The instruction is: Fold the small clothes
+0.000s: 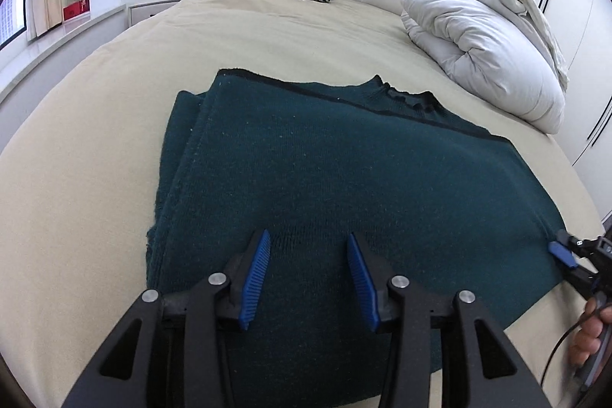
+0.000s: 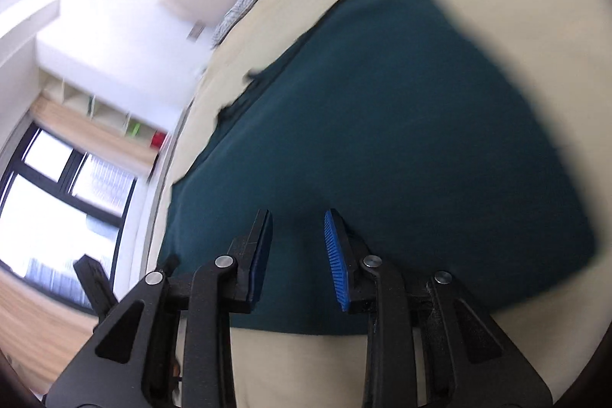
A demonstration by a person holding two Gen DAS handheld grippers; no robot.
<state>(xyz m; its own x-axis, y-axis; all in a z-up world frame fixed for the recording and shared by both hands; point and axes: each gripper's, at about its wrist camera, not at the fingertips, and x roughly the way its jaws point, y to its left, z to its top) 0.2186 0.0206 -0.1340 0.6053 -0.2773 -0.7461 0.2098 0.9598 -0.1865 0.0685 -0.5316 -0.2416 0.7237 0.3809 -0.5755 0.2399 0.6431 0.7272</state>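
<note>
Both grippers' fingers stand part open and empty: left gripper (image 1: 308,278) over the dark green knitted sweater's (image 1: 344,178) near edge, right gripper (image 2: 296,255) likewise; garment extends ahead, long axis crosswise.

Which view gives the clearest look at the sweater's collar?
The left wrist view: the dark green sweater lies sharp on the bed, its ribbed collar visible at the far edge. The right wrist view is motion-blurred; the collar there is only an indistinct dark notch.
</note>
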